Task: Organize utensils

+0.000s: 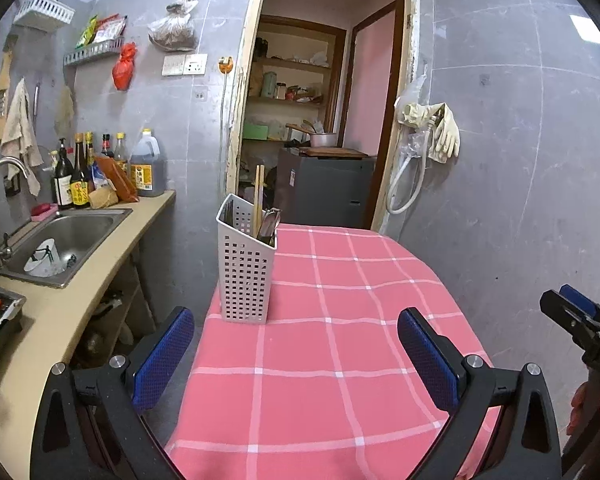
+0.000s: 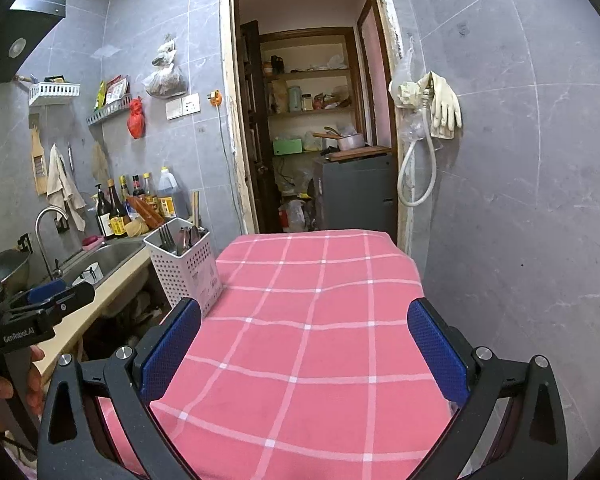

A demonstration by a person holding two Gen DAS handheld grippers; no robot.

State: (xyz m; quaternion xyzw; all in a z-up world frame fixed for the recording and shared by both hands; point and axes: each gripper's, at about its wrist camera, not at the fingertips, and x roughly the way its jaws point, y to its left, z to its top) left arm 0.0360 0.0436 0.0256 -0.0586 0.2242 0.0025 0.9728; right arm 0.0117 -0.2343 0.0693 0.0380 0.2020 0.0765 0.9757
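With the left gripper (image 1: 296,356) and right gripper (image 2: 304,352) both spread and empty, grasp the light, rigid utensil caddy (image 1: 246,264) at 11 o'clock on the desk (image 1: 340,320) by its perforated walls.

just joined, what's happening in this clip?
A person holds a gripper in each hand over a table with a pink checked cloth. Both the left gripper and right gripper are open and hold nothing. A white perforated utensil holder stands at the table's left edge with chopsticks, a fork and spoons in it. No loose utensils are visible on the cloth.
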